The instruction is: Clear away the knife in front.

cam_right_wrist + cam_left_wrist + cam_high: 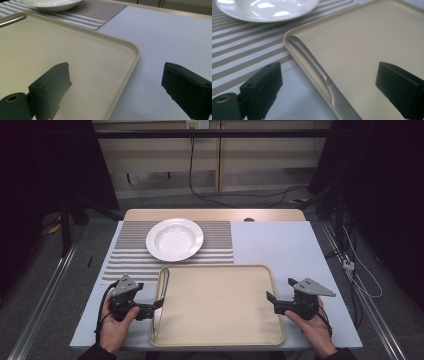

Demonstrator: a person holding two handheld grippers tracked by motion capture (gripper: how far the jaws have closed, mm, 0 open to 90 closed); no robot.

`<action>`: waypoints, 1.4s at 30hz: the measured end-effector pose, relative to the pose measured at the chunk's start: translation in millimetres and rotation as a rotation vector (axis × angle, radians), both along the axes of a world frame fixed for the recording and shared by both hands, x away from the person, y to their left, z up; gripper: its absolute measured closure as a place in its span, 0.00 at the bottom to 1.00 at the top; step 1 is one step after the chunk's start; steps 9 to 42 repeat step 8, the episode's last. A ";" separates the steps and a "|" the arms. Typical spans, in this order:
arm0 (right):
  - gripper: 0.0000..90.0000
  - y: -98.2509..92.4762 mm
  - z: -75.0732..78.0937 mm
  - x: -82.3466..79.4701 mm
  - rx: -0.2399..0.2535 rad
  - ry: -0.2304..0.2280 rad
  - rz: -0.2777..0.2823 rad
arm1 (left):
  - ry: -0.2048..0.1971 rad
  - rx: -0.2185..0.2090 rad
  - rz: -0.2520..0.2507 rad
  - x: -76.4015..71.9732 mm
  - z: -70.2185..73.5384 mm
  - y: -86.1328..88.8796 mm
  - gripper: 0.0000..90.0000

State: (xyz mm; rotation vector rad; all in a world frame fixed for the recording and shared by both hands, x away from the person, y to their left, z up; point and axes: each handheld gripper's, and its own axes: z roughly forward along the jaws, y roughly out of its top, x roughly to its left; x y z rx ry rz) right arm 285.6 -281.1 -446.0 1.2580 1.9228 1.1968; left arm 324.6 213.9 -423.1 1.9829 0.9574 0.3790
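Observation:
A beige tray (217, 305) lies at the table's front middle. A silver knife (161, 302) rests along the inside of its left rim. My left gripper (156, 309) stands open at that rim; in the left gripper view (328, 75) its jaws straddle the rim and the knife (329, 85), touching neither. My right gripper (272, 302) is open at the tray's right rim; its own view (115, 73) has one jaw over the tray (75, 50) and the other over the white table. A white plate (174, 239) sits on a striped placemat (125, 260) behind the tray.
The white table top (280, 245) is bare right of the placemat and tray. A wooden strip (215, 214) runs along the table's far edge. Cables (360, 270) trail on the floor at the right. Dark stands flank the table.

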 end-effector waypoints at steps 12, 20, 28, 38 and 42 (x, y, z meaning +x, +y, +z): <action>0.09 -2.2 0.3 -0.1 0.006 0.000 -0.012 | -0.025 0.036 0.056 -1.0 2.0 8.1 0.07; 0.09 -2.2 0.3 -0.1 0.006 0.000 -0.012 | -0.025 0.036 0.056 -1.0 2.0 8.1 0.07; 0.09 -2.2 0.3 -0.1 0.006 0.000 -0.012 | -0.025 0.036 0.056 -1.0 2.0 8.1 0.07; 0.09 -2.2 0.3 -0.1 0.006 0.000 -0.012 | -0.025 0.036 0.056 -1.0 2.0 8.1 0.07; 0.09 -2.2 0.3 -0.1 0.006 0.000 -0.012 | -0.025 0.036 0.056 -1.0 2.0 8.1 0.07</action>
